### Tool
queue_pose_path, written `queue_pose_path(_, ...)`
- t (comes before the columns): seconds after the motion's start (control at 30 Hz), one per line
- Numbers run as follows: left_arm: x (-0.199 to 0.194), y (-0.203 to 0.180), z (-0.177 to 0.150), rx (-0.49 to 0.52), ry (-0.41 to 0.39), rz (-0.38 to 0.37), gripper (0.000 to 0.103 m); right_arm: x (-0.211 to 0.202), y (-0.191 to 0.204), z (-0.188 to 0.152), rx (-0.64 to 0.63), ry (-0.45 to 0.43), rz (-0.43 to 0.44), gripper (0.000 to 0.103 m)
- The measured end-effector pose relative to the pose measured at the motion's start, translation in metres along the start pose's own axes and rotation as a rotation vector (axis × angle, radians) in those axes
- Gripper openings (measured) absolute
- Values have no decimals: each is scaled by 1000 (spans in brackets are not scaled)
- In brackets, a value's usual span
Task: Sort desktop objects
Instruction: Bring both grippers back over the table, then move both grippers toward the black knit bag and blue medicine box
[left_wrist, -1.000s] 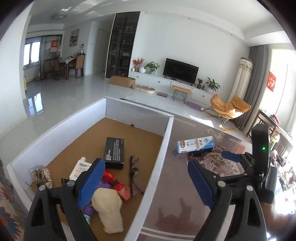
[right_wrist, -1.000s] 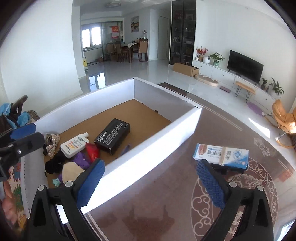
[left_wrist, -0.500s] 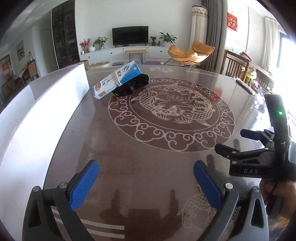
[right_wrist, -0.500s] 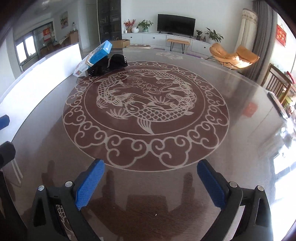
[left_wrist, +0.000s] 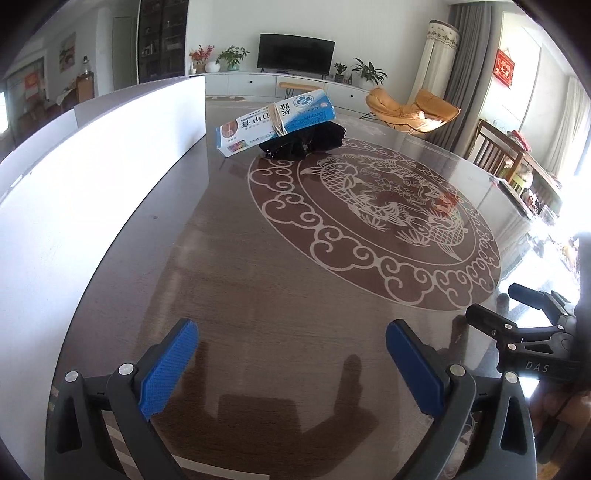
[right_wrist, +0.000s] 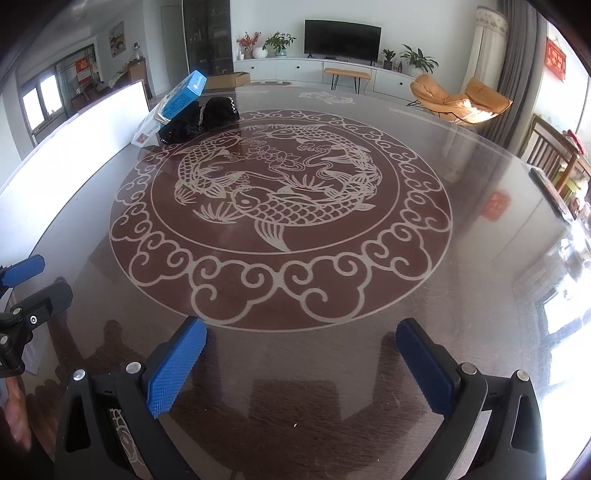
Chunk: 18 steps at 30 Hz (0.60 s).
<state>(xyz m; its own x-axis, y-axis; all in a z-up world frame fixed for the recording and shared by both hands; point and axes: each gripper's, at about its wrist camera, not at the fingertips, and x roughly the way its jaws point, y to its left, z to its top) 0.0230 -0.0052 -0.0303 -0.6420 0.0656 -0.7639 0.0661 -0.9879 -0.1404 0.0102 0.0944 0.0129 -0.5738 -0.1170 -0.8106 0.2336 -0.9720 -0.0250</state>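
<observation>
Both the left gripper (left_wrist: 291, 363) and the right gripper (right_wrist: 301, 363) have swung away from the white box (left_wrist: 92, 177), jaws wide and empty, toward the blue carton (left_wrist: 275, 123) propped on a black pouch (left_wrist: 314, 142) beside it, likely next for sorting.

"DAS" on right tongs (left_wrist: 532, 321), Chinese print on blue-white box (left_wrist: 275, 123)

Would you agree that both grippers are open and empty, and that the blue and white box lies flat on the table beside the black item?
Not quite. The blue and white box is not flat: it is propped at a tilt on the black item, as the left wrist view shows. The rest holds: the left gripper and right gripper have open, empty jaws over the table.
</observation>
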Motion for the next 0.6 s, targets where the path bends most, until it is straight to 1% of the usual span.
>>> queue_pose_path(0.17, 2, 14, -2, -78, 15, -8, 103, 1, -2, 0, 7, 3, 8, 103)
queue_pose_path(0.23, 2, 13, -3, -74, 13, -1, 103, 2, -2, 1, 6, 3, 8, 103)
queue_pose_path(0.4, 5, 4, -4, -25, 31, 47, 103, 2, -2, 1, 6, 3, 8, 103)
queue_pose_path(0.6, 3, 5, -4, -26, 28, 47, 103, 2, -2, 1, 6, 3, 8, 103)
